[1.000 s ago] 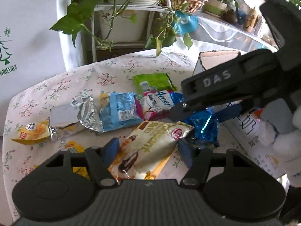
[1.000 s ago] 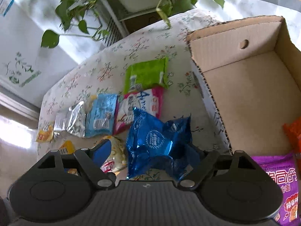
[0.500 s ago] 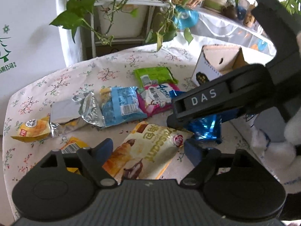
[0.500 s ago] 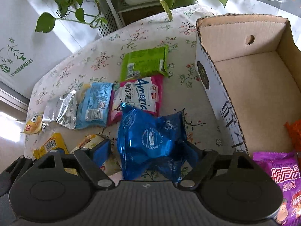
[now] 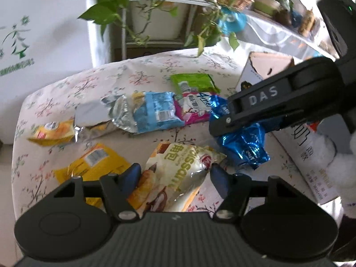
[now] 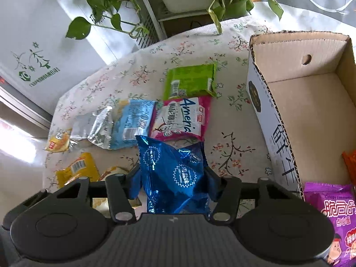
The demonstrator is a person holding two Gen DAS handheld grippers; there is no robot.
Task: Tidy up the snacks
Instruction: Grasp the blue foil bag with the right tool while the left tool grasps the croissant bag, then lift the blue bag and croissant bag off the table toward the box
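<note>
My right gripper (image 6: 172, 178) is shut on a shiny blue snack bag (image 6: 171, 169) and holds it above the floral tablecloth, left of the open cardboard box (image 6: 271, 120). In the left wrist view the same blue bag (image 5: 244, 142) hangs under the right gripper's black body. My left gripper (image 5: 175, 173) has its fingers either side of a cream croissant packet (image 5: 173, 178) and is closed on it. Loose on the cloth lie a green packet (image 6: 189, 81), a pink-and-white packet (image 6: 181, 118), a light blue packet (image 6: 133, 122), a silver packet (image 6: 93, 126) and yellow packets (image 6: 76, 170).
The box holds a purple packet (image 6: 333, 218) and an orange one (image 6: 349, 162) at its near end. A plant stand with trailing leaves (image 6: 155, 22) stands behind the table. A white cabinet (image 6: 33, 55) is at the left.
My right gripper has drawn back and up with the blue bag, away from the box. My left gripper has pulled back and lifted the croissant packet; a yellow packet now shows beside it.
</note>
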